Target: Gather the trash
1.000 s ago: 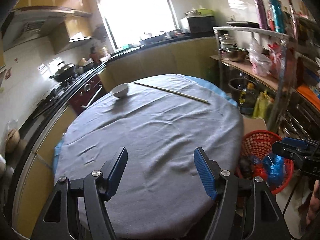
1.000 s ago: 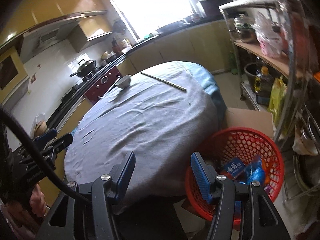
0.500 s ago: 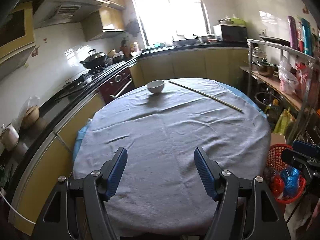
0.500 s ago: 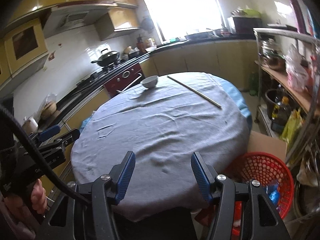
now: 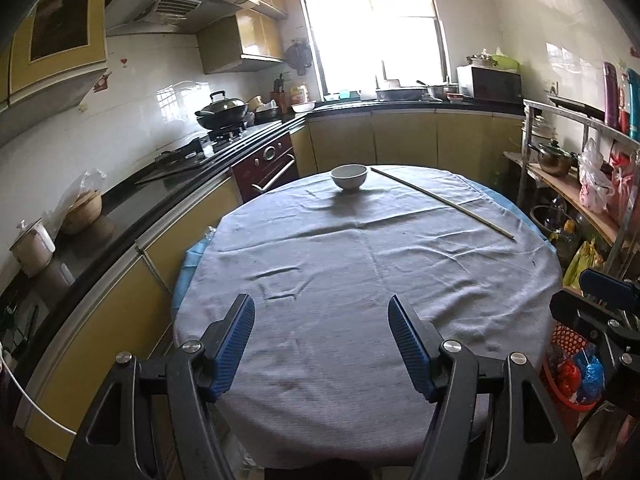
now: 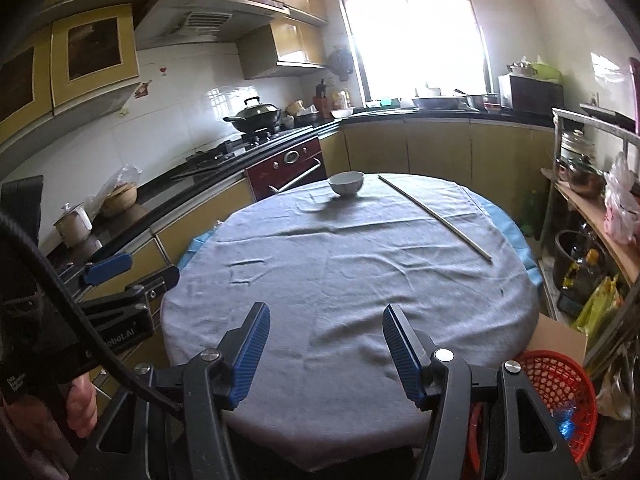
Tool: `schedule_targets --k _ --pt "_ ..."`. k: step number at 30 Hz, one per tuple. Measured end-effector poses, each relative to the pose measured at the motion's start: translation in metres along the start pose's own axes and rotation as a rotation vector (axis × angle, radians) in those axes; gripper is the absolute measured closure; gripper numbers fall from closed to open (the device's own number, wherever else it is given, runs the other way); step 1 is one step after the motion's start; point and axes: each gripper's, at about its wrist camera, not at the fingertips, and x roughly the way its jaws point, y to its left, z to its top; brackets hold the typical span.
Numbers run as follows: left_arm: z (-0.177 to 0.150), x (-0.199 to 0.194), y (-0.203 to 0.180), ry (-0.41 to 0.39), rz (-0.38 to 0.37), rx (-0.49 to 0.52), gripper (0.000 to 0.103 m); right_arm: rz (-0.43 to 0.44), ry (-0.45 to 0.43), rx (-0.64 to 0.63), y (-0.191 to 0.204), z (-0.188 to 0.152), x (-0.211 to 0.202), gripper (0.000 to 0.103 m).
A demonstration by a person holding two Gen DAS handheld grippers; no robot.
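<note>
A red mesh trash basket [image 6: 560,392] stands on the floor at the table's right, holding blue and red wrappers [image 5: 586,374]; it also shows in the left wrist view [image 5: 568,344]. My left gripper [image 5: 322,344] is open and empty over the near edge of the round grey-clothed table [image 5: 360,280]. My right gripper [image 6: 326,350] is open and empty over the same near edge [image 6: 344,280]. Each gripper shows in the other's view, the right one [image 5: 600,300] and the left one [image 6: 120,276].
A white bowl [image 5: 349,176] and a long thin stick [image 5: 444,201] lie at the table's far side. A counter with a stove [image 5: 224,128] runs along the left. A metal shelf rack [image 5: 580,184] with pots and bags stands right. A cardboard box [image 6: 560,336] sits behind the basket.
Both grippers have swung left and tilted up from the basket to face the table squarely. The basket has slid to the right edge of both views. Both stay open and empty.
</note>
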Motion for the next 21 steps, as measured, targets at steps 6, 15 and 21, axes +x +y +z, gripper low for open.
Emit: schedule_targets --k 6,15,21 --pt "-0.004 -0.003 0.02 -0.004 -0.007 -0.025 0.033 0.007 0.002 -0.017 0.025 0.003 0.006 0.04" --pt "-0.011 -0.007 0.042 -0.014 -0.018 -0.051 0.033 -0.005 0.016 -0.03 0.051 -0.002 0.014 0.039" --pt "-0.016 -0.008 0.05 -0.01 -0.019 -0.059 0.033 -0.016 0.019 -0.035 0.057 -0.005 0.017 0.039"
